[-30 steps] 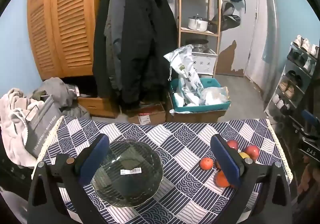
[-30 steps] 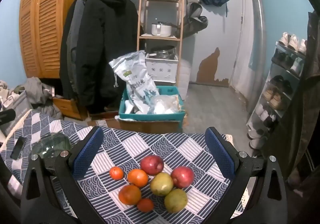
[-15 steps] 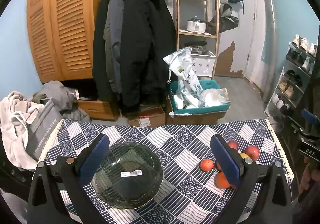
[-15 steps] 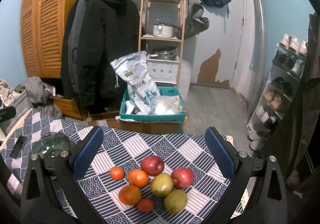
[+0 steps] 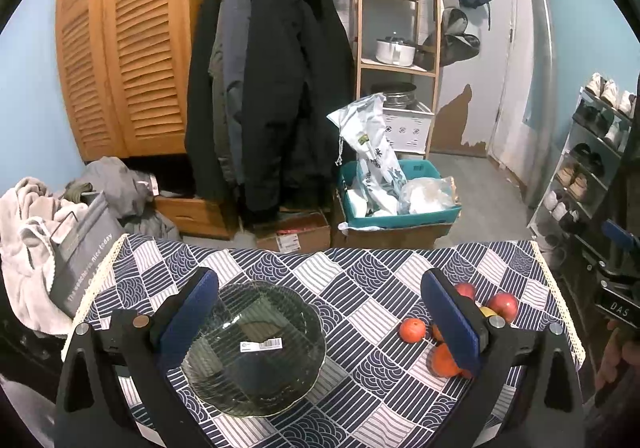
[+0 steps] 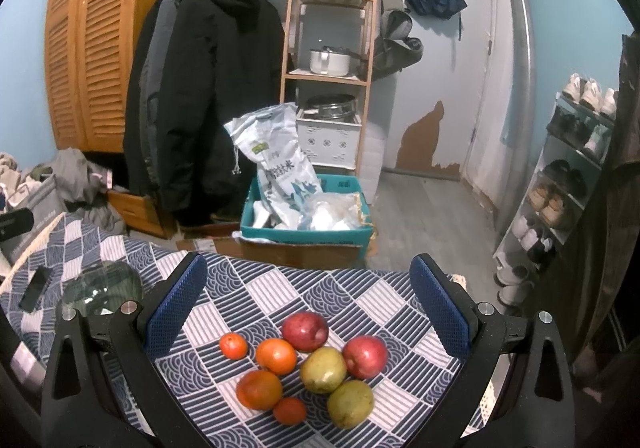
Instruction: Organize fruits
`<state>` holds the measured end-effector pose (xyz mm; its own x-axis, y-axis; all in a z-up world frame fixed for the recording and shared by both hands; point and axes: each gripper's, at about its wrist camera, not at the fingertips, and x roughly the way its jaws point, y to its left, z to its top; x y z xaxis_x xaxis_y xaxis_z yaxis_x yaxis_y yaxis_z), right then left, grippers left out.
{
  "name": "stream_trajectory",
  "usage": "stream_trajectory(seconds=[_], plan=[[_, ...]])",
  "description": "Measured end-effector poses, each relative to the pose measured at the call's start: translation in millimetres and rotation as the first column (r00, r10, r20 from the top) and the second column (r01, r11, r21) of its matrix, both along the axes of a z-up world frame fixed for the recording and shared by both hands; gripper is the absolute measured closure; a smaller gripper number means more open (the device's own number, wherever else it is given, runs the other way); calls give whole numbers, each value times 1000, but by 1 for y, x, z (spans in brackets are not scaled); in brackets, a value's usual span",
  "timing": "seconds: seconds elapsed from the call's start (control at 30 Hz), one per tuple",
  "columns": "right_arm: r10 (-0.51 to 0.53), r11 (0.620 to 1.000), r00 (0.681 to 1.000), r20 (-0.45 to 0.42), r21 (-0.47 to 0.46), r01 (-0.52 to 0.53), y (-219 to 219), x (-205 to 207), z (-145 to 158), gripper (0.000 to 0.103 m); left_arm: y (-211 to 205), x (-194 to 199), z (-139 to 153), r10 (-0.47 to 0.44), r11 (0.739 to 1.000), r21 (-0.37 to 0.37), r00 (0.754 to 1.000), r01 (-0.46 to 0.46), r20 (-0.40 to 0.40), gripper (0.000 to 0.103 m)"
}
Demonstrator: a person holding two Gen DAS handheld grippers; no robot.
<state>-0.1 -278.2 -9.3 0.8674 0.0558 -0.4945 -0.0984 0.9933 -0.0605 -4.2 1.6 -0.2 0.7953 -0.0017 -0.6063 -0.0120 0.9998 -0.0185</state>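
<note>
Both grippers' blue pads gape wide, holding nothing. Right gripper [image 6: 308, 300] frames the fruit cluster [image 6: 308, 364] at lower centre of its view, seemingly ready to pick. Left gripper [image 5: 320, 312] hovers above the empty glass bowl [image 5: 256, 344] at lower left, the likely destination.

— What stands along the far wall?
— At left a louvred wooden wardrobe [image 5: 120, 48], then dark coats [image 5: 276, 88] on a rail, then an open wooden shelf unit [image 5: 396, 40] holding pots.
— And on the right?
— A pale door [image 6: 448, 60] with peeling paint, blue walls [image 6: 572, 16], a shoe rack [image 6: 568, 184], grey floor [image 6: 424, 208].
</note>
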Motion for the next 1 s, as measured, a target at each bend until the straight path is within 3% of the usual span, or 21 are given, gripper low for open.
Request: stream_trajectory(seconds=[1.0], plan=[[-1,1000,1000,0,-3,1,1,0,0,4,-1,-2,1,1,1000,-5,1000,-1,8,1]])
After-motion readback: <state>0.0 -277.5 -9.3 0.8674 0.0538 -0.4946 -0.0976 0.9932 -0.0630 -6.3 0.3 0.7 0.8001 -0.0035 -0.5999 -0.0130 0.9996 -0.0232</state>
